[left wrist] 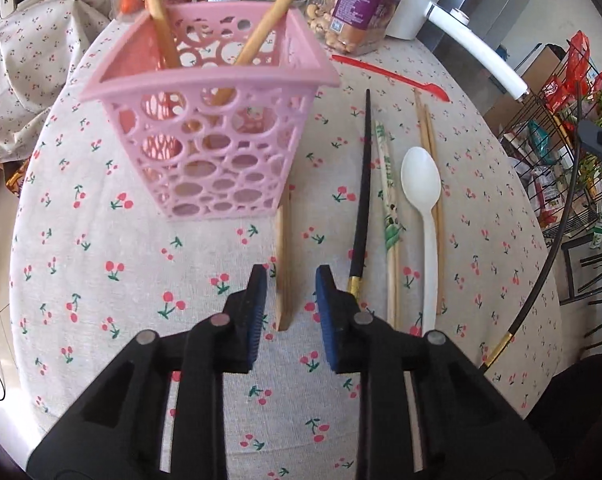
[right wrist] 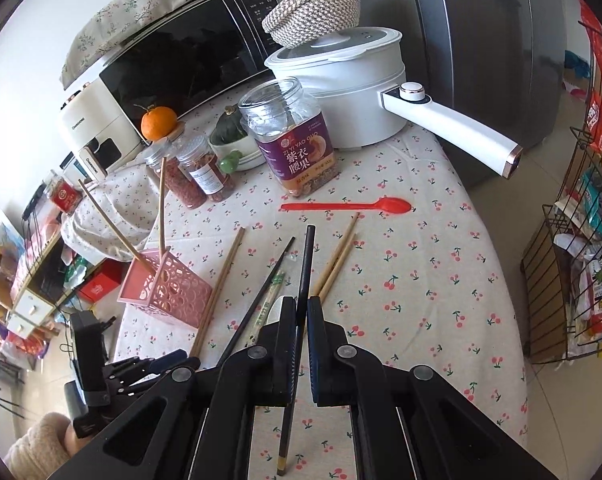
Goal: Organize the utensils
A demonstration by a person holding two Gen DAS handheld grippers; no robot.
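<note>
Your right hand-held gripper (right wrist: 300, 308) is nearly closed on a black chopstick (right wrist: 305, 264), lifted off the surface. Keep it pinched firmly and tip it toward the pink basket (right wrist: 169, 292), ahead to the left. Your left hand-held gripper (left wrist: 291, 280) sits open, straddling a wooden chopstick pair (left wrist: 284, 264).

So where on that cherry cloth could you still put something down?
Bare cloth lies left of the pink basket, and right of the wooden chopstick pair below the red spoon. It is crowded between the basket and the white spoon, and among the jars behind.
</note>
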